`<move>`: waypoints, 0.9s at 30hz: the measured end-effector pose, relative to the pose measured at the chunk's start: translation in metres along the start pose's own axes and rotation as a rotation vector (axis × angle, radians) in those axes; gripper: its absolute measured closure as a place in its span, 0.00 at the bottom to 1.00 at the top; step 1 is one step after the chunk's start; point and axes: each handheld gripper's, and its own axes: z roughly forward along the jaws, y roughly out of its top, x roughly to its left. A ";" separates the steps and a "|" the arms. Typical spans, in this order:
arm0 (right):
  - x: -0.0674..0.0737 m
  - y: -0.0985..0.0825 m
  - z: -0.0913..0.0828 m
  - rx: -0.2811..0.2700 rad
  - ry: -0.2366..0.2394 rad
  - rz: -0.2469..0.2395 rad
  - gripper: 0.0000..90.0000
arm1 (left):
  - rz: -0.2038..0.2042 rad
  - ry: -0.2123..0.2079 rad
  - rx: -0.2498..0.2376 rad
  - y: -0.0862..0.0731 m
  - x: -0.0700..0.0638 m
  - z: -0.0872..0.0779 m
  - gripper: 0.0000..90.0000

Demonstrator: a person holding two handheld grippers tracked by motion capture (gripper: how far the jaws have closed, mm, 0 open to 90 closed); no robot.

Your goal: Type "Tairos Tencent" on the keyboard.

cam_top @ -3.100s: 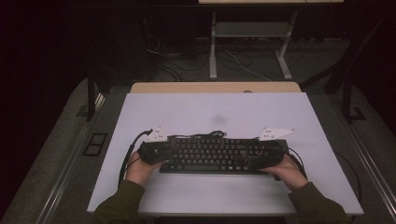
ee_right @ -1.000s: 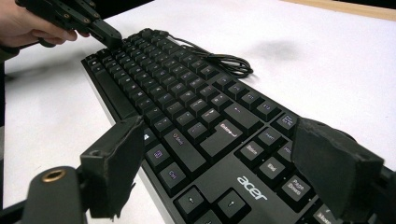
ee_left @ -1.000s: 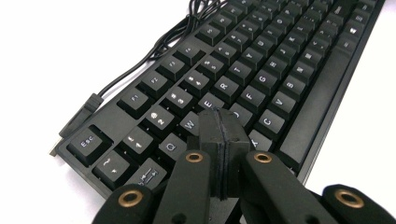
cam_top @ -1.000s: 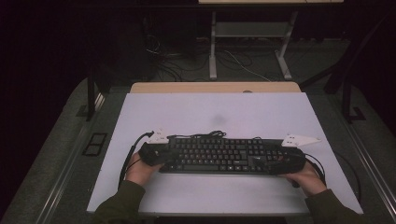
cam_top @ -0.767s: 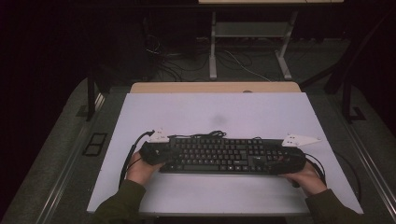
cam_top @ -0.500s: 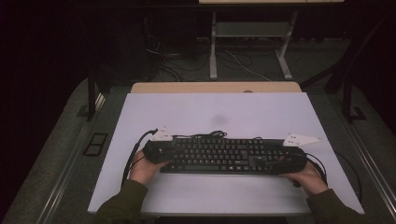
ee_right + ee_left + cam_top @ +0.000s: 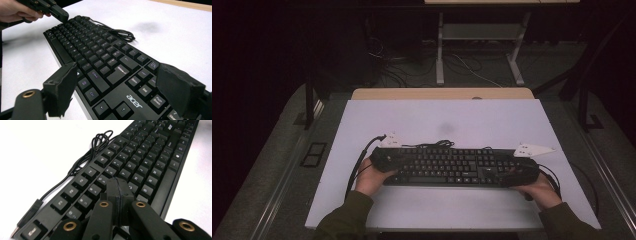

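Both grippers sit at the ends of the keyboard [image 7: 452, 167], which lies across the near half of the white tabletop [image 7: 447, 120] with its cable [image 7: 82, 161] bunched just behind it.

Left gripper [image 7: 382, 157]: in the left gripper view its jaws are pressed flat together, nothing between them, tips poised over the letter keys at my end of the board. I cannot tell whether they touch the keys or hang just above.

Right gripper [image 7: 516, 176]: in the right gripper view its jaws stand wide apart, one on each side of the navigation keys, holding nothing.

What has changed: three seconds back my right hand [image 7: 539, 190] was closer in, near the right end of a keyboard that lay more to the left. Since then the board has slid rightward along the tabletop, and my right hand has gone with it. Over the last second the left end has also crept slightly to the right, my left hand [image 7: 373, 177] following.

I read this as repositioning the keyboard by nudging rather than lifting, since neither gripper has a hold on it. It now lies roughly square to the tabletop's front edge, so little may remain beyond a final adjustment.
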 end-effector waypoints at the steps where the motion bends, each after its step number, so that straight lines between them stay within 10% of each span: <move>1: 0.000 0.000 0.000 -0.002 0.000 -0.001 0.19 | 0.008 -0.001 0.008 0.001 0.000 0.001 0.99; 27: -0.001 0.000 0.000 0.000 0.003 0.000 0.19 | 0.052 -0.074 0.019 0.037 -0.019 0.055 0.99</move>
